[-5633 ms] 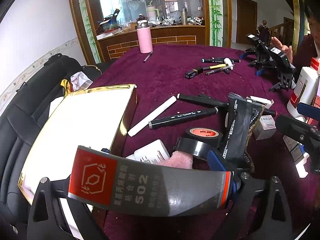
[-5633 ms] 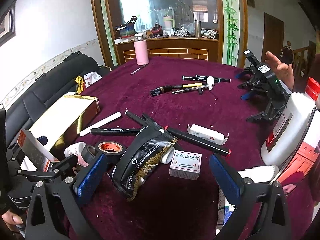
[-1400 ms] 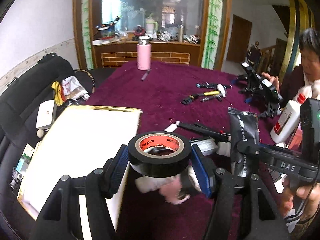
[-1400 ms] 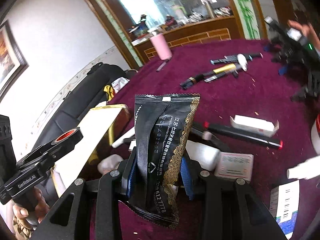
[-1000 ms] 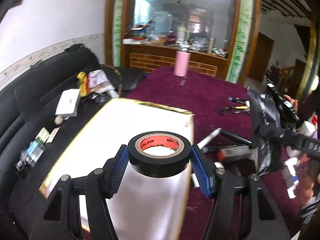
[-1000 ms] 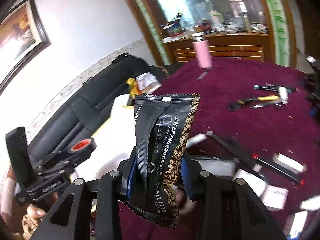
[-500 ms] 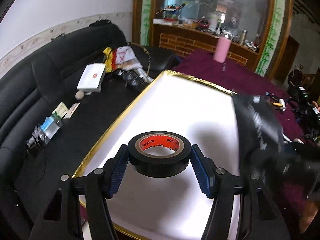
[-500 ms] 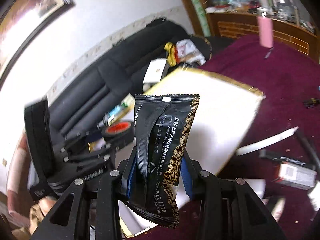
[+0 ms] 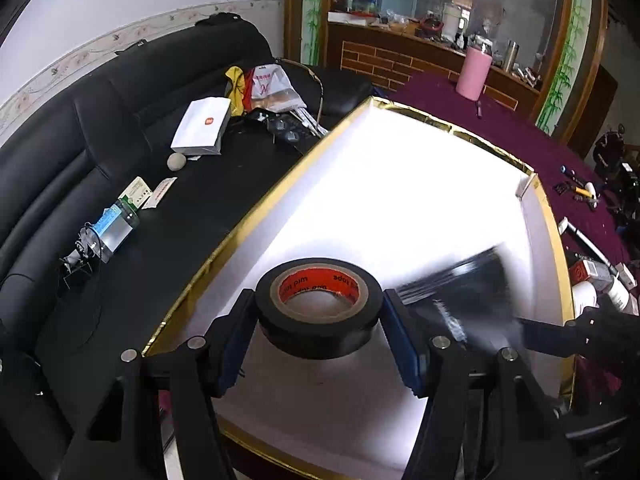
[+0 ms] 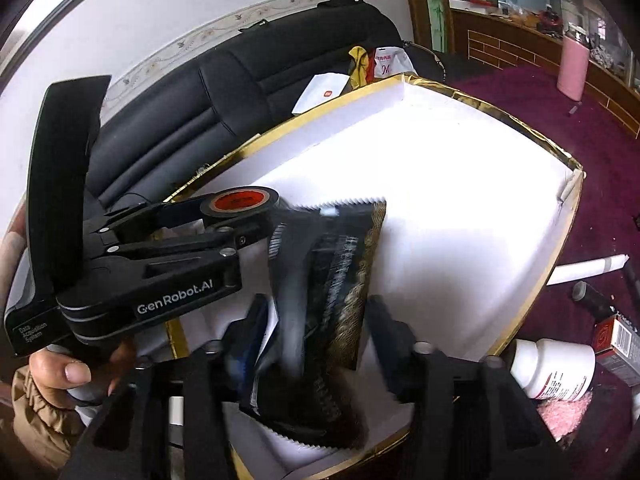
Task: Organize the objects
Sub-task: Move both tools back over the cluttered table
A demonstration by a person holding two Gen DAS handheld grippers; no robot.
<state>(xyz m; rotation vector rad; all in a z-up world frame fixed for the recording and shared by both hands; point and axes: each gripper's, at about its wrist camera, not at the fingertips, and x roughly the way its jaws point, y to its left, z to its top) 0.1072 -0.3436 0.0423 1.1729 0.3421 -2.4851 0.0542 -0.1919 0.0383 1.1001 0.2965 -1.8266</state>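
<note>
In the left wrist view, the left gripper [image 9: 319,312] squeezes a black tape roll [image 9: 319,306] lying flat, hole up, low over the white box [image 9: 400,208]. Right of it, the right gripper [image 10: 316,338] has let go; the blurry black packet [image 10: 328,280] stands upright between its spread fingers.

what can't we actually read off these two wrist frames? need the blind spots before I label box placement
- Black packet: motion-blurred in both views, so the print is unreadable, and whether the right gripper grips it or has let go cannot be told.
- Box floor: overexposed white, so the depth is unclear, as is any contact under the tape roll in the left gripper.
- Box near corner: hidden by the gripper bodies in both views.
- Pens far right, left wrist view: too small.
</note>
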